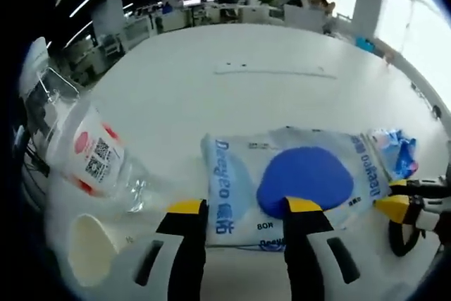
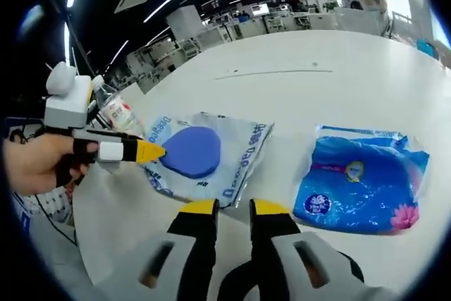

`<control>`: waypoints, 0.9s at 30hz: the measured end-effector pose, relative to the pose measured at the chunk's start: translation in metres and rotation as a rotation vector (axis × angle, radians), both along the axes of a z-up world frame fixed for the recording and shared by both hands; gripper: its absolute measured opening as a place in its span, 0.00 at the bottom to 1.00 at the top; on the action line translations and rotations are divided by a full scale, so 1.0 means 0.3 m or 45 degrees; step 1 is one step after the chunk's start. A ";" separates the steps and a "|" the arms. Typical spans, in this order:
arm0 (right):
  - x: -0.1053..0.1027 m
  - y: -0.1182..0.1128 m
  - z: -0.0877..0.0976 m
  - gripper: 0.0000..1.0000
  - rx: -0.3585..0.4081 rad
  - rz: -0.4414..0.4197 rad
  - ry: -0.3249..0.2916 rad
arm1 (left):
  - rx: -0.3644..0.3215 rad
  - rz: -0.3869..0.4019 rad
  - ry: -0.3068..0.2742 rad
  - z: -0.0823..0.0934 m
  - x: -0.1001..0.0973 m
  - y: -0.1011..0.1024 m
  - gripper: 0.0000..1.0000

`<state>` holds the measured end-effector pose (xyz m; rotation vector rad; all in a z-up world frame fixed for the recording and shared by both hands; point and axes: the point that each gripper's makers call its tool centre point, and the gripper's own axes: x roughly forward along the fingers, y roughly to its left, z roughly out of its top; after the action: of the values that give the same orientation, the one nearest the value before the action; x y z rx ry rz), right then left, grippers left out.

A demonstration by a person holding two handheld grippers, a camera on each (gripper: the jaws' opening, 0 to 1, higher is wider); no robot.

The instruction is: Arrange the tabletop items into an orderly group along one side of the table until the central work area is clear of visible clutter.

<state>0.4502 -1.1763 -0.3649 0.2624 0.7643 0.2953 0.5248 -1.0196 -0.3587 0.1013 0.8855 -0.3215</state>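
Left gripper [image 1: 243,206] fingers sat apart w/ nothing between, just short of clear pouch [image 1: 296,185] on white counter [image 1: 232,89], bottle [image 1: 95,153] beside; right gripper view: right gripper [image 2: 232,207] fingers narrowly apart, empty, blue pack [image 2: 359,181] nearby.

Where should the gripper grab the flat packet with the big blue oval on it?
Probably the near edge of the packet. It lies flat on the table, so only a thin rim can be pinched, and the left gripper already faces that edge, jaws open.
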 end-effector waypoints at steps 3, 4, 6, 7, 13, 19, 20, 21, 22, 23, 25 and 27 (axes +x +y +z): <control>0.004 0.007 -0.002 0.09 0.016 -0.002 0.000 | 0.000 -0.004 -0.010 0.003 -0.001 -0.005 0.38; 0.004 0.014 -0.004 0.06 0.022 0.007 0.003 | -0.002 -0.001 -0.015 0.002 0.003 -0.005 0.37; 0.006 0.020 -0.004 0.04 0.017 0.003 0.001 | 0.000 0.002 -0.023 0.005 0.003 -0.002 0.30; 0.008 0.016 -0.004 0.04 -0.008 0.005 -0.008 | 0.002 0.002 -0.025 0.006 0.002 0.000 0.22; 0.015 -0.009 0.004 0.00 -0.020 -0.025 -0.023 | -0.023 0.040 -0.015 0.004 -0.002 0.037 0.00; 0.018 -0.015 0.041 0.00 -0.084 -0.014 -0.081 | 0.025 -0.005 -0.069 0.043 0.002 0.015 0.00; 0.019 -0.024 0.046 0.00 -0.099 -0.018 -0.091 | 0.013 -0.003 -0.071 0.049 0.004 0.008 0.00; 0.018 -0.030 0.049 0.00 -0.092 -0.025 -0.088 | 0.009 -0.007 -0.070 0.054 0.006 0.002 0.00; 0.021 -0.040 0.055 0.00 -0.076 -0.041 -0.090 | 0.008 -0.015 -0.073 0.057 0.013 -0.004 0.00; 0.021 -0.045 0.058 0.00 -0.072 -0.045 -0.092 | 0.004 -0.018 -0.076 0.061 0.016 -0.008 0.00; 0.020 -0.053 0.065 0.00 -0.081 -0.045 -0.098 | -0.009 -0.018 -0.081 0.069 0.020 -0.021 0.00; 0.021 -0.064 0.070 0.00 -0.087 -0.048 -0.102 | -0.014 -0.026 -0.086 0.074 0.019 -0.033 0.00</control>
<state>0.4566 -1.1955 -0.3441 0.1992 0.6884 0.2423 0.5304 -1.0297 -0.3364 0.1105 0.8158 -0.3402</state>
